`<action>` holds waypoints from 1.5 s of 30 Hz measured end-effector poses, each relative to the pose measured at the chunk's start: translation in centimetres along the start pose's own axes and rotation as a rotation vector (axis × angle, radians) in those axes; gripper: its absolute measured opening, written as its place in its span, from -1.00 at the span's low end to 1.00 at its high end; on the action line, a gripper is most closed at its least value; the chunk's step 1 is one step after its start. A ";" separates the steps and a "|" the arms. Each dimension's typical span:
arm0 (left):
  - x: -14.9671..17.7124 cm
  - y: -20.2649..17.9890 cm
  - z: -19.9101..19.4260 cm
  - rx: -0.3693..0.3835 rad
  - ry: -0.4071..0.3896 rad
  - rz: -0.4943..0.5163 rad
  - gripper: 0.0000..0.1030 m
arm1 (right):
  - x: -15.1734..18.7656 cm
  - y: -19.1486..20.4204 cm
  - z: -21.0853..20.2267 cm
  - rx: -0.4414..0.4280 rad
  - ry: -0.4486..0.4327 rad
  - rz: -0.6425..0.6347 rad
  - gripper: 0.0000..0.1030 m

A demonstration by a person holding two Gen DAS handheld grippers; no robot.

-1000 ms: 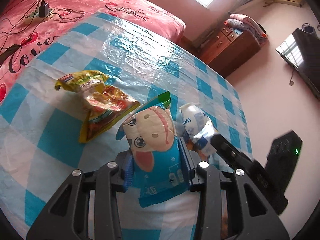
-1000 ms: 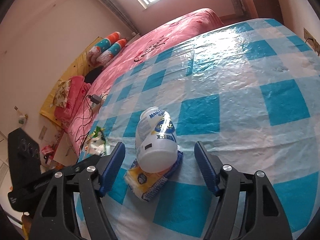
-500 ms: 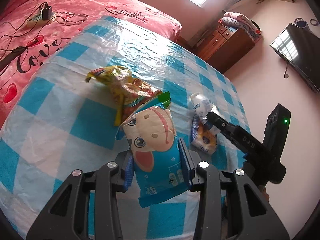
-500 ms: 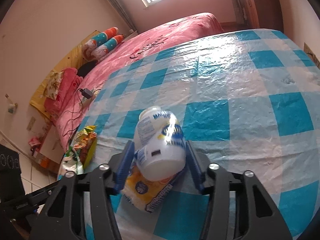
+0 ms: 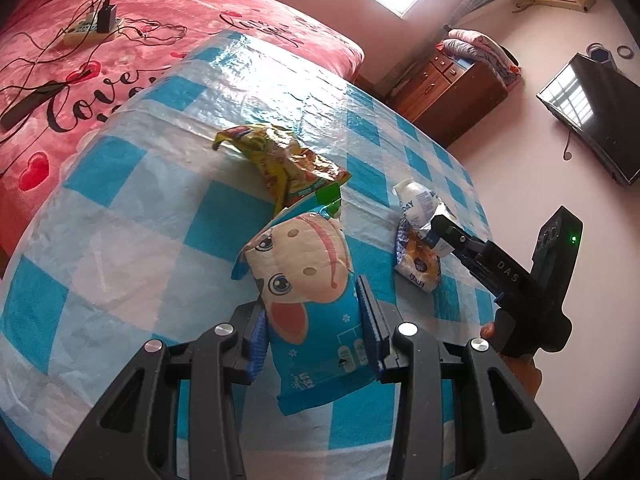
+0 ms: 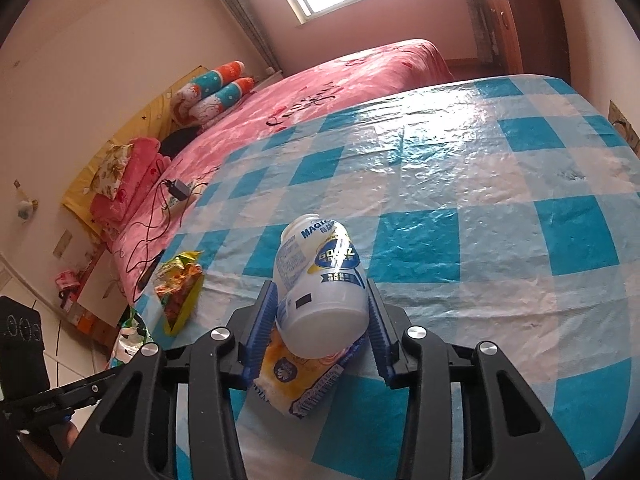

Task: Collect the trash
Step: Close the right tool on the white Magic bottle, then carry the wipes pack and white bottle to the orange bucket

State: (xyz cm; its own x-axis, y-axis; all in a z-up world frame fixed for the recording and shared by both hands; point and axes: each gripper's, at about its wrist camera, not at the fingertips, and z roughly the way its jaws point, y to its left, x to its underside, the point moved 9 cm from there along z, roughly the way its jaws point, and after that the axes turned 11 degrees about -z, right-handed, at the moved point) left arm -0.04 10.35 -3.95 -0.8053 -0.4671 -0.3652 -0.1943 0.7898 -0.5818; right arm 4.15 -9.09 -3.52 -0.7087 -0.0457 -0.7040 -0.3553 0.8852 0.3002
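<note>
At frame centre, the left gripper (image 5: 312,320) clamps a blue cartoon-cow snack bag (image 5: 308,284); the right gripper (image 6: 322,320) pinches a white plastic bottle (image 6: 320,276) whose rounded wall could slip, dragging the yellow-white wrapper (image 6: 304,376) beneath.

A home bedroom: pink bed (image 5: 168,36), pillows (image 6: 212,92), wooden dresser (image 5: 448,92).

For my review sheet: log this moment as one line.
left gripper: shut on cow-print wrapper | right gripper: shut on white bottle, lying on yellow wrapper | yellow-green snack bag: uncollected
</note>
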 end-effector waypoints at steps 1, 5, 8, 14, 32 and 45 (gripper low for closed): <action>0.0 0.2 -0.1 0.002 0.001 -0.002 -0.21 | 0.0 0.0 -0.1 -0.004 -0.004 0.001 -0.14; 0.2 1.0 -0.6 0.009 0.003 -0.006 -0.21 | 0.2 0.4 -0.8 -0.001 -0.025 -0.002 -0.15; 0.3 1.7 -1.0 0.015 0.003 -0.010 -0.21 | 0.1 0.6 -1.7 0.001 -0.048 0.001 -0.15; 0.5 2.6 -2.1 0.023 -0.006 -0.011 -0.21 | -0.2 1.8 -3.8 0.003 -0.093 -0.009 -0.16; 0.4 6.2 -5.6 0.059 -0.040 -0.050 -0.21 | -0.7 10.6 -5.9 -0.141 -0.091 -0.074 -0.16; -0.2 10.8 -9.0 0.062 -0.090 -0.118 -0.21 | 2.2 21.6 -3.3 -0.309 0.031 -0.187 -0.16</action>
State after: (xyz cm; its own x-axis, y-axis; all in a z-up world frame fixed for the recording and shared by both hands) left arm -7.03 22.58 -3.60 -0.7249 -0.5910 -0.3539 -0.2471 0.7027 -0.6672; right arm -7.08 8.45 3.53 -0.6307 -0.2116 -0.7466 -0.6445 0.6788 0.3520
